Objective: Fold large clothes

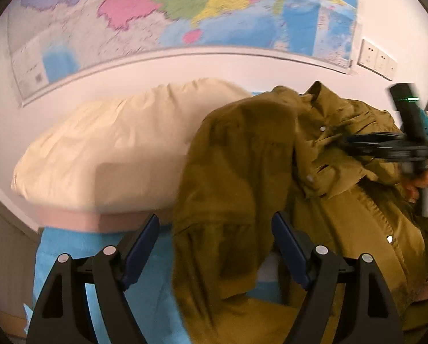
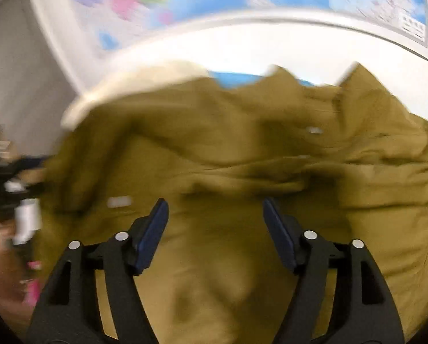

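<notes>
- Olive jacket (image 1: 323,172) heaped on the bed's blue sheet (image 1: 79,258), beside cream pillow (image 1: 108,149); one sleeve (image 1: 231,200) draped loose.
- Left hand-held gripper (image 1: 215,246): jaws apart, empty. Right hand-held gripper (image 2: 215,229): same, over jacket.
- Risk: pinching bunched layers, so the fold comes out crooked.
- Sleeve could slide off the bed edge.

Home bedroom: cream pillow (image 1: 113,146), blue bedsheet (image 1: 79,261), wall map (image 1: 185,11).

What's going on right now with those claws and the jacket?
Left claw open, sleeve between its fingers. Right claw open over olive jacket, unfolded. Cream pillow alongside.
</notes>
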The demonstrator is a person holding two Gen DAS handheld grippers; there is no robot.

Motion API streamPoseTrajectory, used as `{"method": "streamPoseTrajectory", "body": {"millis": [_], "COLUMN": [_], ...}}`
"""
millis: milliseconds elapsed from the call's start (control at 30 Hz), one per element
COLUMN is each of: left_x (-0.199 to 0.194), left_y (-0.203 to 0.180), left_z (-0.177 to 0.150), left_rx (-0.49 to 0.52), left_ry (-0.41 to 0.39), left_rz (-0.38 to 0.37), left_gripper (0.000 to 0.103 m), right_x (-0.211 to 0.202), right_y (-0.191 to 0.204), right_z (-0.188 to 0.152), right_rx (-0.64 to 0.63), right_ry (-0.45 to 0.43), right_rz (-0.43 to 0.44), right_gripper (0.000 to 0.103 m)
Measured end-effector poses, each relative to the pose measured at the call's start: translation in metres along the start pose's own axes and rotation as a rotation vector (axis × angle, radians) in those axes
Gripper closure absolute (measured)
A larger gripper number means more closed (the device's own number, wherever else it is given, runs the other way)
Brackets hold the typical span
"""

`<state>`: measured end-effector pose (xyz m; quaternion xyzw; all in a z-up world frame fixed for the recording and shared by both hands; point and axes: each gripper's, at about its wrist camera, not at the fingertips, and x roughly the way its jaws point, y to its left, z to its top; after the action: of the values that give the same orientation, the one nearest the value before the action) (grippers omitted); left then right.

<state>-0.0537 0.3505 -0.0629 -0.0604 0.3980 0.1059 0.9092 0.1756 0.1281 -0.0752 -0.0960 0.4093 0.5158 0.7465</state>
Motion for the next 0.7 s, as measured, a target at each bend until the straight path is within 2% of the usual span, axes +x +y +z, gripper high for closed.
{"method": "streamPoseTrajectory", "body": {"millis": [100,167,233,267,333,367,467,533,567,600,700], "left_x": [0.005,0.005,0.006,0.007,0.010,0.011,0.010,0.007,0.004,0.001,-0.018], "left_y": [0.005,0.007,0.008,0.006,0.004,0.004,0.004,0.004,0.004,0.004,0.004], "left_z": [-0.003,-0.005,-0.005,-0.005,-0.004,-0.004,-0.002,0.001,0.003,0.006,0.018], "left_rx": [-0.011,-0.012,-0.016,-0.015,-0.010,-0.007,0.002,0.005,0.003,-0.002,-0.011], "left_ry": [0.002,-0.003,-0.003,0.000,0.012,0.016,0.017,0.010,0.007,0.001,-0.046], "left_rz": [-0.018,-0.035,-0.050,-0.057,-0.051,-0.051,-0.059,-0.065,-0.066,-0.077,-0.096], "left_gripper": [0.025,0.025,0.029,0.037,0.045,0.053,0.069,0.075,0.077,0.078,0.079], "right_x": [-0.009,0.001,0.019,0.026,0.042,0.053,0.062,0.070,0.072,0.068,0.023], "right_y": [0.045,0.084,0.119,0.131,0.159,0.171,0.193,0.198,0.200,0.200,0.188], "right_z": [-0.018,-0.035,-0.048,-0.054,-0.069,-0.075,-0.094,-0.101,-0.102,-0.099,-0.080], "right_rx": [-0.085,-0.155,-0.213,-0.234,-0.292,-0.304,-0.376,-0.401,-0.400,-0.393,-0.379], "right_ry": [0.022,0.094,0.162,0.192,0.240,0.272,0.302,0.315,0.343,0.338,0.236], "right_rz": [0.175,0.302,0.381,0.412,0.443,0.457,0.447,0.412,0.419,0.431,0.474], "right_gripper": [0.031,0.031,0.031,0.032,0.032,0.032,0.029,0.058,0.086,0.096,0.097]}}
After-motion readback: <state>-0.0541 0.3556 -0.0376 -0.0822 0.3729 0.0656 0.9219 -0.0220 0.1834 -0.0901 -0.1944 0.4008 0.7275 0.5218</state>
